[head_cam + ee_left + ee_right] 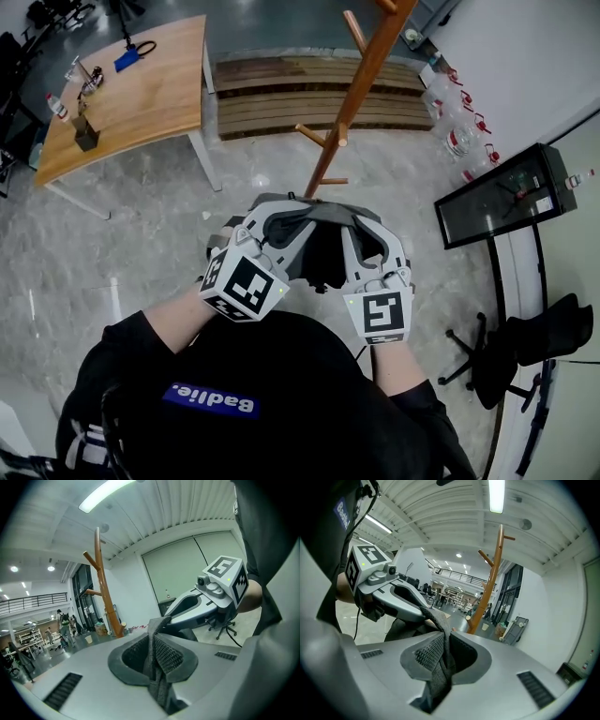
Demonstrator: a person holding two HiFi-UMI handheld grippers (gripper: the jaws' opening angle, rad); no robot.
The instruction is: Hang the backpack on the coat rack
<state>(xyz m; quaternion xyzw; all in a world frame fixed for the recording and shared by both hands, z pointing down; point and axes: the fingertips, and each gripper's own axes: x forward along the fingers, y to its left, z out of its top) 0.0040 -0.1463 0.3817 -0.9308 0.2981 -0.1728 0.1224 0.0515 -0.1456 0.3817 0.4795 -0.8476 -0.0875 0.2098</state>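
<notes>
- A dark grey soft fabric backpack (321, 246) was held up in front of the person, between the two tools. It was near the tall brown wooden coat rack (349, 103) and not yet on any peg.
- The left tool (154, 660) was seen clamped on a grey woven strap (158, 641) of the backpack, with the webbing pinched between the padded jaws.
- The right tool (440, 660) was likewise seen clamped on grey webbing. Whether it was the same strap or a second one could not be told.
- The body of the backpack was mostly hidden behind both tools in the head view, and only slack dark cloth was seen between them.
- The backpack was judged soft and floppy, likely light to moderate in weight. It was expected to sag and swing under the held points.
- The webbing was judged thin and possibly slippery, so a firm pinch was thought necessary.
- The strap or top loop was judged the right place to hold. A span of it kept open between the tools was judged best for passing over an angled wooden peg (317, 135).
- The coat rack was judged liable to tip if it were tugged sideways.
</notes>
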